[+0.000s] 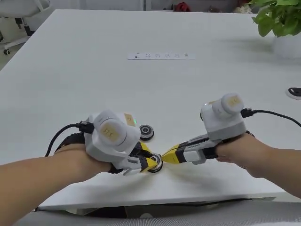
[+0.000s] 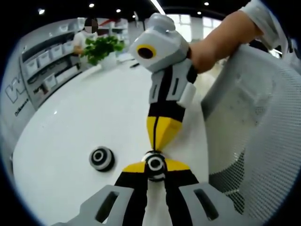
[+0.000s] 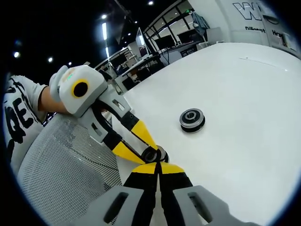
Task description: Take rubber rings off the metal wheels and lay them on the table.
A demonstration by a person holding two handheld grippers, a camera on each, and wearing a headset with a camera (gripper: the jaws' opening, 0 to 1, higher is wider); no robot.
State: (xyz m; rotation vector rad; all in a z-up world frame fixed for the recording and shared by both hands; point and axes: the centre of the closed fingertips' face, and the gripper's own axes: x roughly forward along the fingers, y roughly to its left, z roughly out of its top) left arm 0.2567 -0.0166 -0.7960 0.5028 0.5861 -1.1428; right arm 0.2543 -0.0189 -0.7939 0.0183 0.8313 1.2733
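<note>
Wheel [image 2: 154, 164] pinched in left gripper [image 1: 149, 164], rubber ring [image 2: 155, 175] on; right gripper [image 3: 158, 165] pressed together at its rim (hold on the rubber unclear). Second wheel [image 3: 192, 119] just beyond left gripper. Both rings left to lay on table [image 1: 141, 84].

White bench [image 1: 70, 80]: 1 wheel [image 1: 146, 132] lying flat nr front edge, black outer ring on it. Socket strip [image 1: 161, 56] inset mid-bench. Plant pot [image 1: 287, 44] at far-right corner. Dark obj [image 1: 295, 92] at right edge, can't ID.
</note>
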